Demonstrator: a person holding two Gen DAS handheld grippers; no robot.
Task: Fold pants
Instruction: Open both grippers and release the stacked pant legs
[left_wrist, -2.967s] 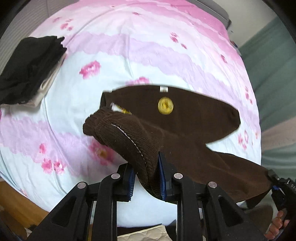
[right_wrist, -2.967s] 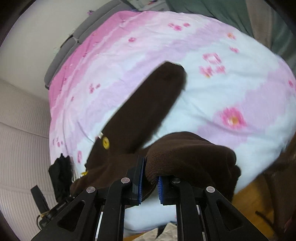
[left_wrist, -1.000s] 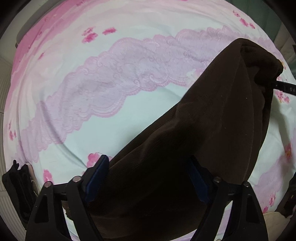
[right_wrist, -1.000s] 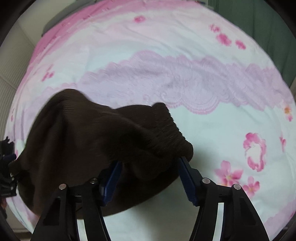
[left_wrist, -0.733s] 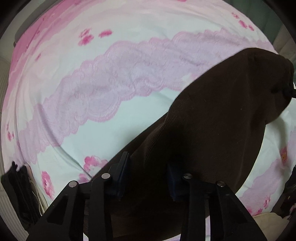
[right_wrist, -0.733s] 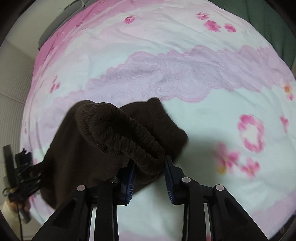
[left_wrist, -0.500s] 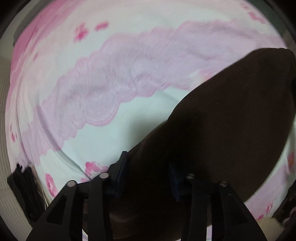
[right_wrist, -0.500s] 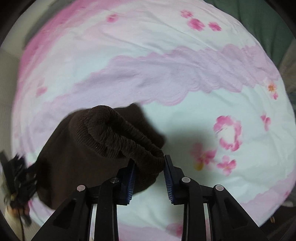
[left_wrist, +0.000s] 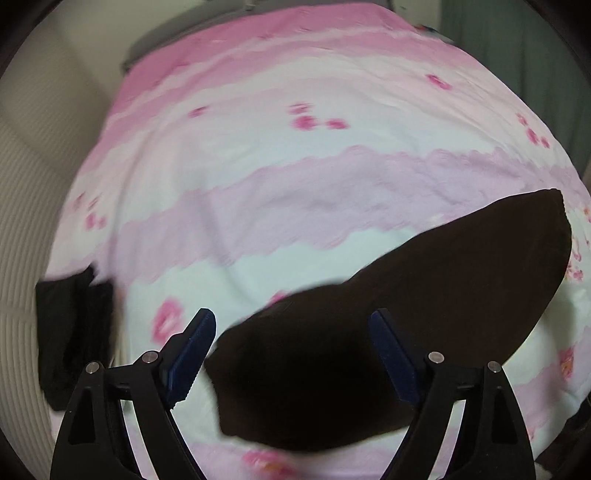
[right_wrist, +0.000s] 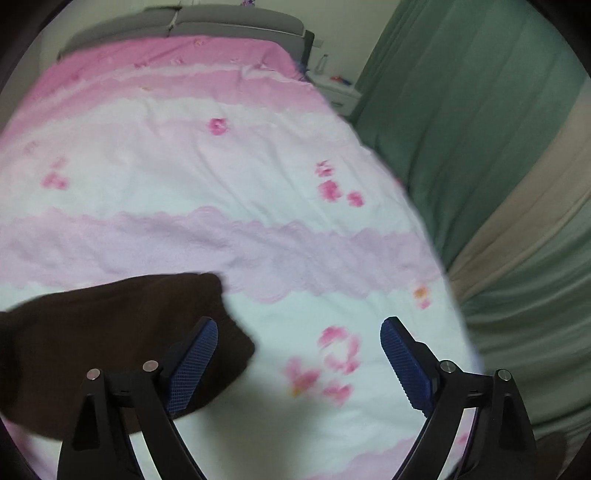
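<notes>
**Both grippers off the pants, jaws wide**

One big bedspread (left_wrist: 280, 155), pink and white w/ lilac lace bands and pink flowers, fills most of each view. In the right wrist view a green curtain (right_wrist: 480, 122) hangs along the bed's right side, and a grey headboard (right_wrist: 184, 22) sits at the far end.

The brown pants (left_wrist: 388, 314) lie flat on the spread as a folded dark slab, long side running from near-left up to far-right in the left wrist view. In the right wrist view the same pants (right_wrist: 110, 332) lie at lower left, one rounded end just past the left finger.

Diff vs. half a sec ago: then each gripper pinched a bunch of brown cloth, w/ the waistband lifted off the spread. Now the left gripper (left_wrist: 291, 347) has let go, fingers spread wide above the pants, nothing between the blue pads (left_wrist: 192, 350). The right gripper (right_wrist: 299, 354) is likewise spread wide, hanging mostly over bare spread beside the pants. Both views have pulled back, so more of the bed shows.

A black clothes pile (left_wrist: 70, 332) sits at the spread's left edge, well apart from the pants; blurred.
</notes>
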